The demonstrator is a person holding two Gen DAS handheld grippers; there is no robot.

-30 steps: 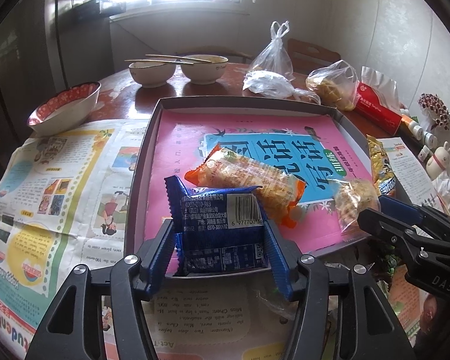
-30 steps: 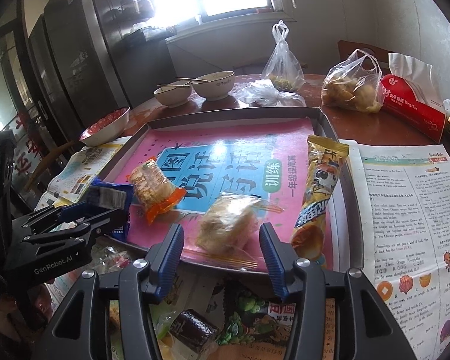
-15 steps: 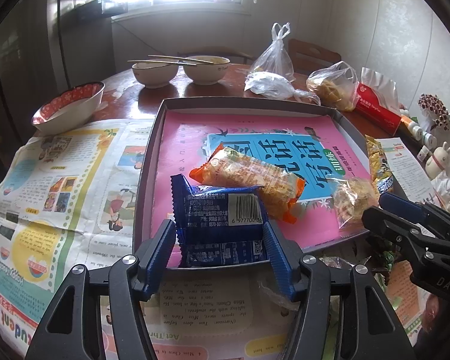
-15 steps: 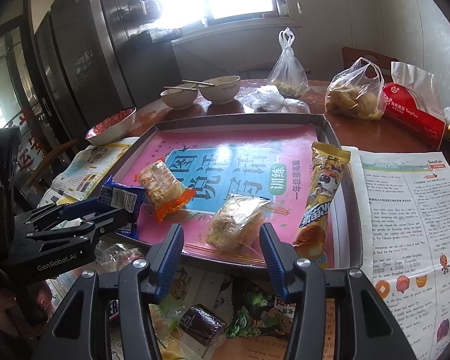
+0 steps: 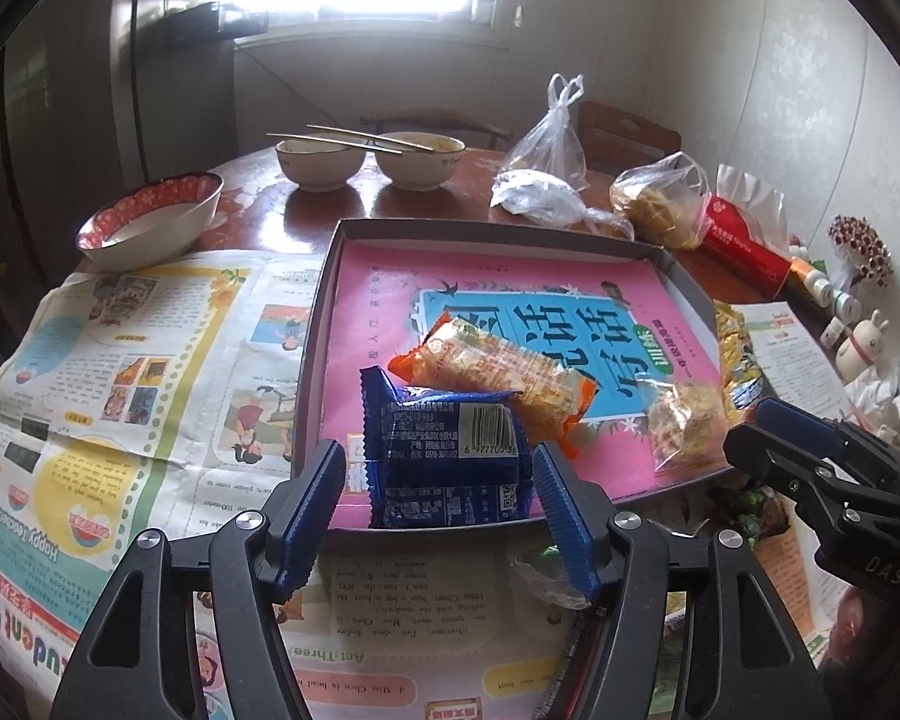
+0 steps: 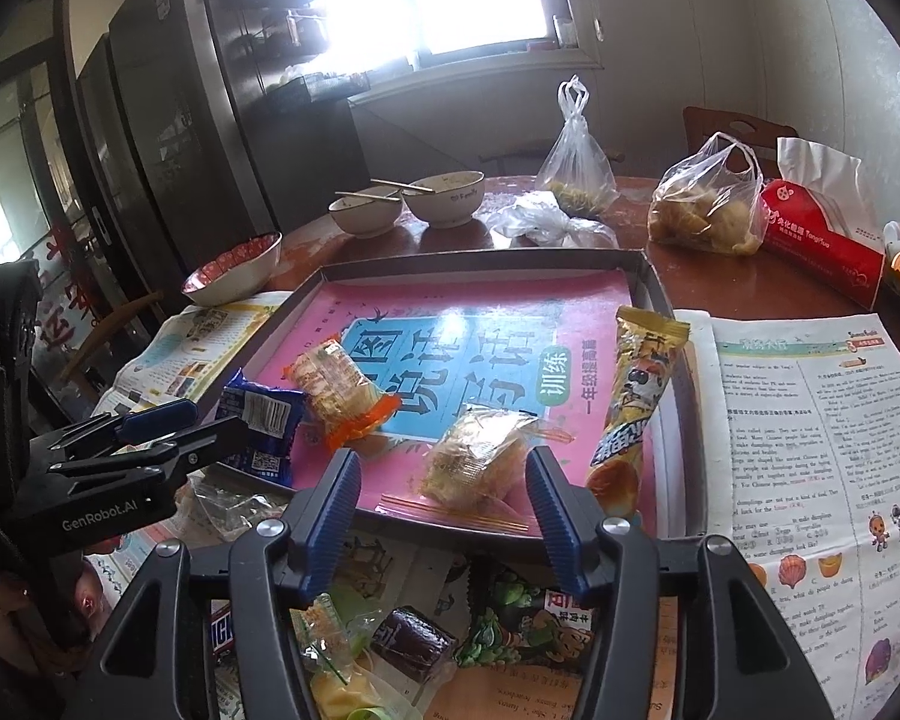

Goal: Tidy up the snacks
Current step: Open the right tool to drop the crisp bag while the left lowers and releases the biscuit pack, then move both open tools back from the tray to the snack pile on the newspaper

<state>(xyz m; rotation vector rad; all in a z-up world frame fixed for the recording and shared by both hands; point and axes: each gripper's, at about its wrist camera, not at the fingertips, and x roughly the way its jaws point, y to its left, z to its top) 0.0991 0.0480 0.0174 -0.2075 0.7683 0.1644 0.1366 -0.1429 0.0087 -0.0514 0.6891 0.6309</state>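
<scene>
Behind tray [image 5: 498, 234], bowls [image 5: 321, 162], bags [image 5: 660, 198]

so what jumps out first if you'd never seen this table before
Probably the grey tray lined with a bright pink book cover, mid-table, with four snacks on it. The blue packet lies at its near edge between the open left tongs, leaning on the orange packet. The open right tongs face a clear-wrapped snack.
</scene>
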